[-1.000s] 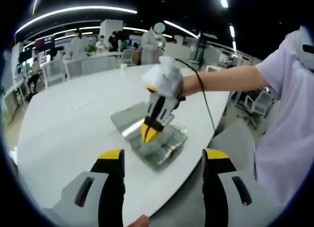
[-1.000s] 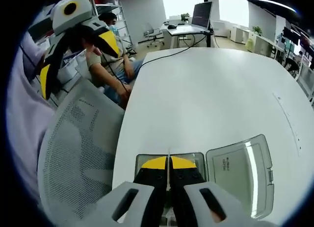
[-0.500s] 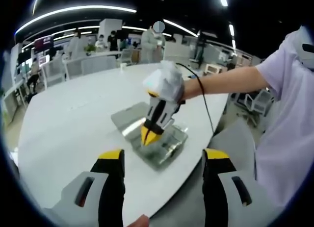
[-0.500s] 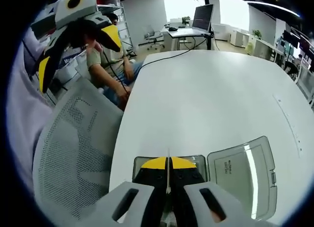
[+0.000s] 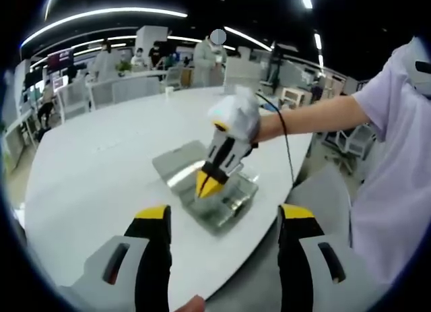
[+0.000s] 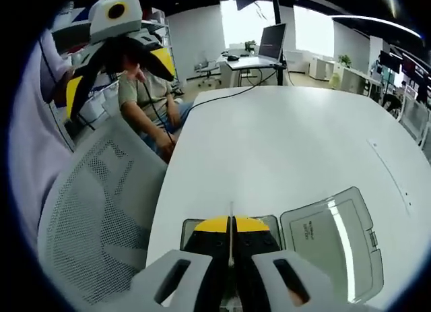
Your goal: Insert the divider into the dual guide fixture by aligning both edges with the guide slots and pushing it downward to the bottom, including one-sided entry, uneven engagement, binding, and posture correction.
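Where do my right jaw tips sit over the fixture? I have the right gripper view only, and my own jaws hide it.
Observer: In the left gripper view, the right gripper slants down with its yellow tips at the base of the clear box, beside the open lid.
Operator: I have the divider pinched. Is the left gripper steadying the box?
Observer: No. The left gripper is open and short of the box, touching nothing.
Operator: Anything trailing off my gripper?
Observer: A black cable hangs from it along the person's forearm, above the white table.
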{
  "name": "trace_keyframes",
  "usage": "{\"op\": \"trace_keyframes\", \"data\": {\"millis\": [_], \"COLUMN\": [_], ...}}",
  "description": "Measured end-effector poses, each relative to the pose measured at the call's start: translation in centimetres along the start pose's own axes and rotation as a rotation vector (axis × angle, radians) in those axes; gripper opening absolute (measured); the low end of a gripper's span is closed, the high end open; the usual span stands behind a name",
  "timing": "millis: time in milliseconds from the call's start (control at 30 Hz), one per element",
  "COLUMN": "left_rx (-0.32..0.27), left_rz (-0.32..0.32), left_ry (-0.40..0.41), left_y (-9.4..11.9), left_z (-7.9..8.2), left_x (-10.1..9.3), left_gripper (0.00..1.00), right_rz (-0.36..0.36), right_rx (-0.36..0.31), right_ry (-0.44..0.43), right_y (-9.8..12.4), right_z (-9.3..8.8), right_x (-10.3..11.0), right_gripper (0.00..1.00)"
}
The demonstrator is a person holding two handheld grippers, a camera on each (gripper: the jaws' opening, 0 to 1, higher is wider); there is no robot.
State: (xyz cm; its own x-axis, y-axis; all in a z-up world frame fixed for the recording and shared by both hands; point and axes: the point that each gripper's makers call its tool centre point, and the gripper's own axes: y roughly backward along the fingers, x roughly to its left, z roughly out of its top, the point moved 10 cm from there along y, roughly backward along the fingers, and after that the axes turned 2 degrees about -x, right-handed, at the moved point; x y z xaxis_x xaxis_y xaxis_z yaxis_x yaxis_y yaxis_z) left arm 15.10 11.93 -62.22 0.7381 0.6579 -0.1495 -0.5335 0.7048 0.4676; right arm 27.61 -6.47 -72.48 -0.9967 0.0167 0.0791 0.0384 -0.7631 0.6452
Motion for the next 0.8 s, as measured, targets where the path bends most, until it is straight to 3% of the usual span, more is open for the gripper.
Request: {"op": "trace_keyframes", "data": {"millis": [400,800], "left_rx": [0.002,0.006], "left_rz": [0.0,0.004], "left_ry": [-0.002,0.002], "left_y": [0.0,0.0], "left_z": [0.1,0.1], "left_x": [-0.1,0.0], "left_gripper": [0.63,0.62], "right_rz": [-0.006,-0.003], "right_rx": [-0.025,-0.021], "right_ry": [-0.007,0.012], "right_y": [-0.6,-1.1], "right_z": [-1.4,-1.7], "right_x": [0.1,0.2], "right_gripper": [0.0,0.0]}}
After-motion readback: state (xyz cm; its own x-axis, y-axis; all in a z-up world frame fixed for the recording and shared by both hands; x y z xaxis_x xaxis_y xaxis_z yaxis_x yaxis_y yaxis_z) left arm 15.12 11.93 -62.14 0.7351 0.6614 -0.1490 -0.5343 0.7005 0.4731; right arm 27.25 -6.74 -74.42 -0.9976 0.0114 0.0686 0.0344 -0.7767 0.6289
